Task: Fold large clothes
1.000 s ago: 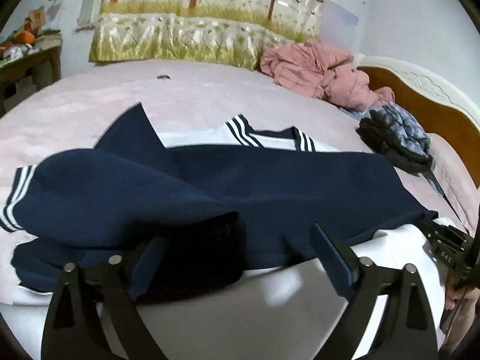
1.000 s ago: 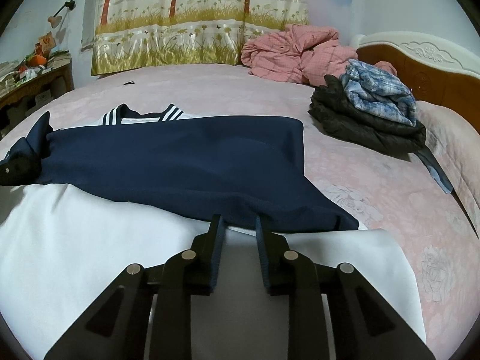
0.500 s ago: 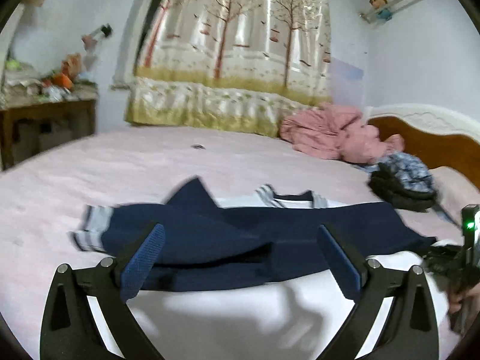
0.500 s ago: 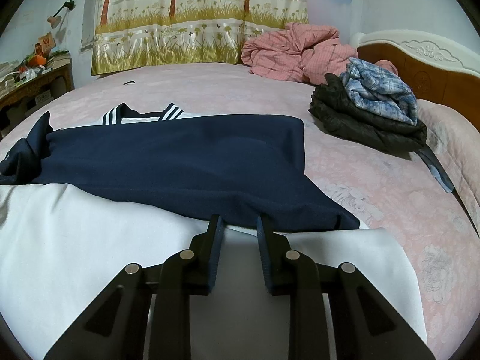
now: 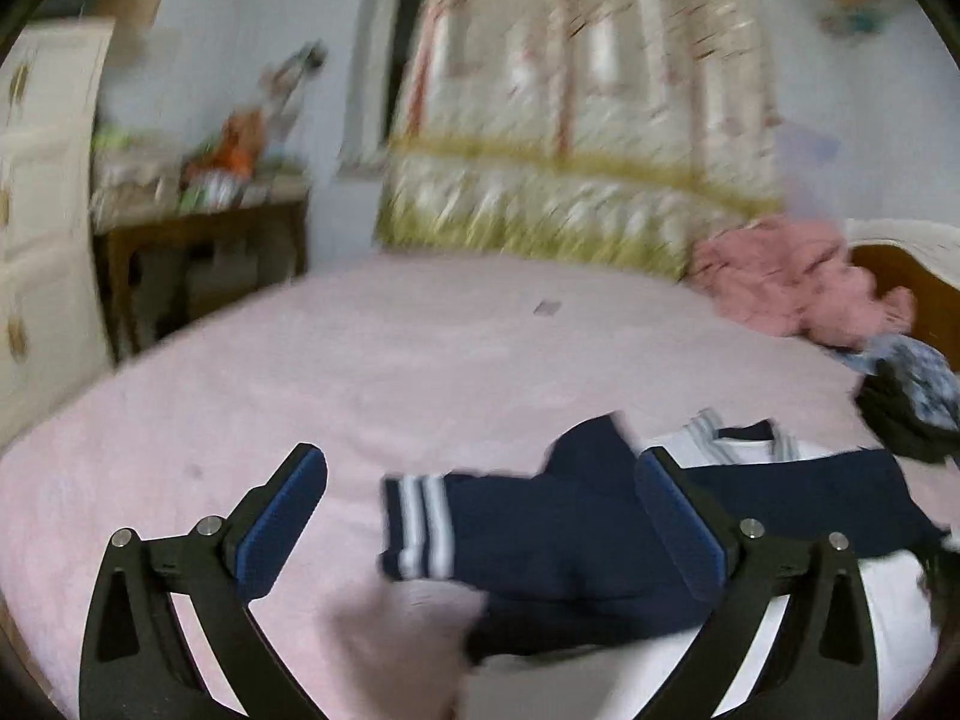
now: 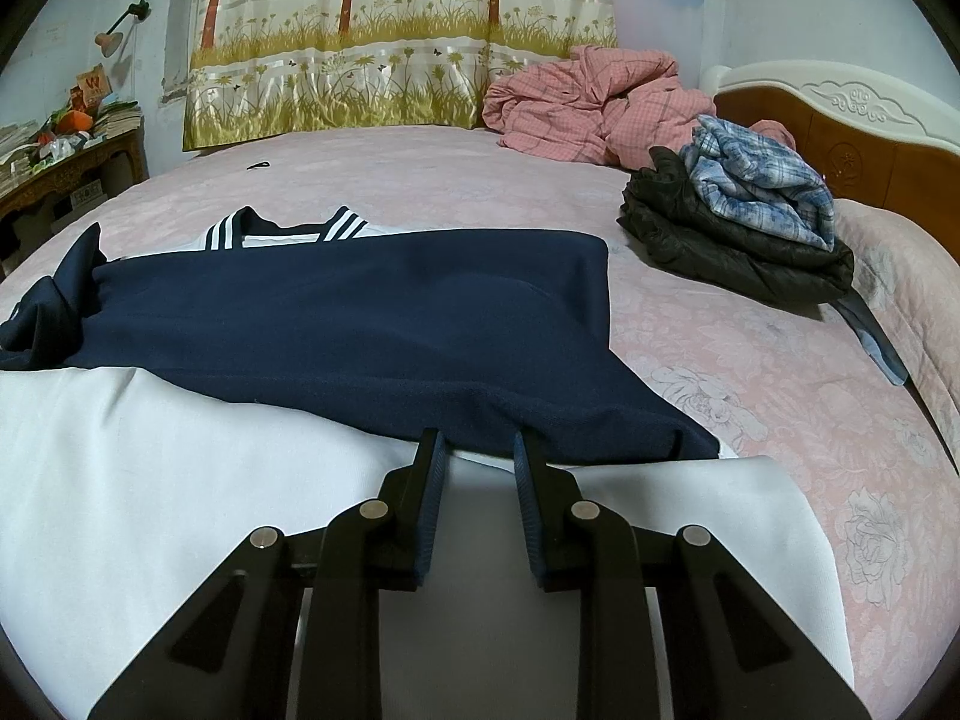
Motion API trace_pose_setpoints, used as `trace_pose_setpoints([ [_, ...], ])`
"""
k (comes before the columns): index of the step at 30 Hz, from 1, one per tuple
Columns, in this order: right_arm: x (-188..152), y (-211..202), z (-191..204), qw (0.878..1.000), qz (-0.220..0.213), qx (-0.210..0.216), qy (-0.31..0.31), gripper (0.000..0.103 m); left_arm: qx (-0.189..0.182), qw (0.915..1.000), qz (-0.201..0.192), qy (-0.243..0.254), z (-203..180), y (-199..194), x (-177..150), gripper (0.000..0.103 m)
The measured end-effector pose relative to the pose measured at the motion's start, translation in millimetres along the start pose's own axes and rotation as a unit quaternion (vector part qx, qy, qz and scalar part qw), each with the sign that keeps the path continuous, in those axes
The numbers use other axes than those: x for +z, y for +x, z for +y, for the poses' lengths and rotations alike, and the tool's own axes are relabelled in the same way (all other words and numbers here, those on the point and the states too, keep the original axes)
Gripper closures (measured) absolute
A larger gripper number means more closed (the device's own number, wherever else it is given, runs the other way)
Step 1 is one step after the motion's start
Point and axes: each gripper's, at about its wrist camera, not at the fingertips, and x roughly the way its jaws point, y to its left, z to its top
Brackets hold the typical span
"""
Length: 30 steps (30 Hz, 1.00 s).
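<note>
A large navy and white garment (image 6: 360, 324) with striped collar and cuffs lies on the pink bed (image 6: 750, 372), its navy part folded across the white body. My right gripper (image 6: 477, 450) hovers low over the white part at the navy edge, jaws narrowly apart and holding nothing. My left gripper (image 5: 480, 480) is wide open and empty above the left side of the garment (image 5: 570, 540), where the striped cuff (image 5: 420, 525) lies between its fingers' line of sight. The left wrist view is blurred.
A pink quilt (image 6: 588, 102) is bunched by the curtain. A dark jacket with a blue plaid shirt (image 6: 744, 222) lies near the wooden headboard (image 6: 852, 132). A cluttered side table (image 5: 198, 222) and white cabinet (image 5: 36, 228) stand left of the bed.
My left gripper has let go of the navy sleeve, lifted and swung left, so its view now shows more of the room. My right gripper has stayed still.
</note>
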Motion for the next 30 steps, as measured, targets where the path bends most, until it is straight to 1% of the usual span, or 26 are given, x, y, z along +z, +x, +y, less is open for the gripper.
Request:
trace_pose_setpoints([
  [1, -0.3, 0.2, -0.6, 1.0, 0.0, 0.0, 0.0, 0.077, 0.026, 0.9983, 0.045, -0.026, 13.7, 20.7, 3.0, 0.001],
  [2, -0.4, 0.2, -0.8, 1.0, 0.0, 0.001, 0.001, 0.077, 0.039, 0.9942, 0.083, -0.056, 26.7, 37.0, 1.6, 0.001],
  [3, 0.1, 0.0, 0.0, 1.0, 0.0, 0.001, 0.0, 0.077, 0.028, 0.987, 0.123, -0.099, 43.7, 53.9, -2.5, 0.002],
  [4, -0.2, 0.3, -0.5, 1.0, 0.0, 0.001, 0.001, 0.077, 0.011, 0.9792, 0.151, -0.135, 57.8, 67.0, -9.0, 0.005],
  [5, -0.4, 0.3, -0.5, 1.0, 0.0, 0.002, 0.001, 0.077, -0.006, 0.9719, 0.172, -0.16, 67.4, 76.9, -16.0, 0.009],
  [6, -0.1, 0.0, -0.2, 1.0, 0.0, 0.001, 0.001, 0.077, -0.023, 0.9643, 0.191, -0.182, 75.5, 86.9, -24.2, 0.014],
  [8, -0.3, 0.2, -0.4, 1.0, 0.001, 0.001, 0.001, 0.077, -0.056, 0.9499, 0.223, -0.211, 83.5, 104.4, -41.7, 0.017],
  [10, -0.3, -0.3, -0.2, 1.0, 0.001, 0.001, 0.001, 0.077, -0.069, 0.9371, 0.249, -0.235, 87.3, 119.5, -55.1, 0.023],
  [11, -0.7, -0.3, -0.8, 1.0, 0.0, 0.003, 0.002, 0.077, -0.073, 0.9368, 0.243, -0.241, 88.1, 122.5, -57.3, 0.024],
  [12, -0.1, -0.3, -0.3, 1.0, 0.001, 0.002, 0.002, 0.077, -0.072, 0.9409, 0.228, -0.24, 87.7, 121.6, -56.2, 0.028],
  [13, -0.5, 0.0, -0.6, 1.0, 0.001, 0.004, 0.003, 0.077, -0.069, 0.9442, 0.219, -0.236, 86.1, 119.7, -53.3, 0.041],
  [14, -1.0, 0.4, 0.2, 1.0, 0.001, 0.006, 0.004, 0.077, -0.075, 0.9462, 0.209, -0.235, 84.9, 119.2, -51.0, 0.049],
  [15, -1.5, 1.0, 0.6, 1.0, 0.001, 0.009, 0.006, 0.077, -0.085, 0.9463, 0.205, -0.235, 82.6, 118.8, -49.5, 0.065],
  [16, -2.0, 1.6, 1.3, 1.0, 0.001, 0.011, 0.007, 0.076, -0.092, 0.9452, 0.209, -0.233, 80.9, 122.3, -47.5, 0.076],
  [17, -2.6, 1.8, 2.0, 1.0, 0.0, 0.012, 0.008, 0.076, -0.089, 0.9459, 0.214, -0.227, 77.3, 125.2, -47.3, 0.083],
  [18, -2.2, 1.5, 2.2, 1.0, 0.0, 0.013, 0.008, 0.076, -0.085, 0.9477, 0.21, -0.225, 77.5, 125.2, -45.6, 0.096],
  [19, -2.7, 1.6, 3.4, 1.0, 0.0, 0.013, 0.008, 0.076, -0.083, 0.9507, 0.196, -0.226, 75.8, 120.1, -42.5, 0.097],
  [20, -2.8, 1.9, 3.5, 1.0, 0.001, 0.012, 0.007, 0.076, -0.09, 0.9532, 0.179, -0.226, 72.9, 113.0, -36.9, 0.098],
  [21, -2.5, 1.4, 2.7, 1.0, 0.001, 0.011, 0.007, 0.076, -0.103, 0.9556, 0.16, -0.225, 68.2, 105.9, -29.1, 0.102],
  [22, -2.0, 1.5, 1.5, 1.0, 0.0, 0.011, 0.007, 0.075, -0.116, 0.9578, 0.142, -0.221, 63.4, 98.3, -21.9, 0.102],
  [23, -2.1, 1.6, 1.5, 1.0, 0.0, 0.012, 0.008, 0.075, -0.13, 0.9606, 0.124, -0.212, 54.5, 88.5, -14.0, 0.102],
  [26, -2.6, 1.3, 2.3, 1.0, 0.0, 0.014, 0.01, 0.075, -0.187, 0.967, 0.076, -0.156, 8.3, 52.8, 13.0, 0.102],
  [28, -1.8, 1.3, 1.4, 1.0, 0.001, 0.012, 0.008, 0.075, -0.222, 0.967, 0.055, -0.113, -31.2, 28.0, 27.0, 0.102],
  [30, -1.7, 1.2, 1.2, 1.0, 0.001, 0.012, 0.008, 0.075, -0.255, 0.962, 0.047, -0.085, -68.1, 8.9, 36.5, 0.102],
])
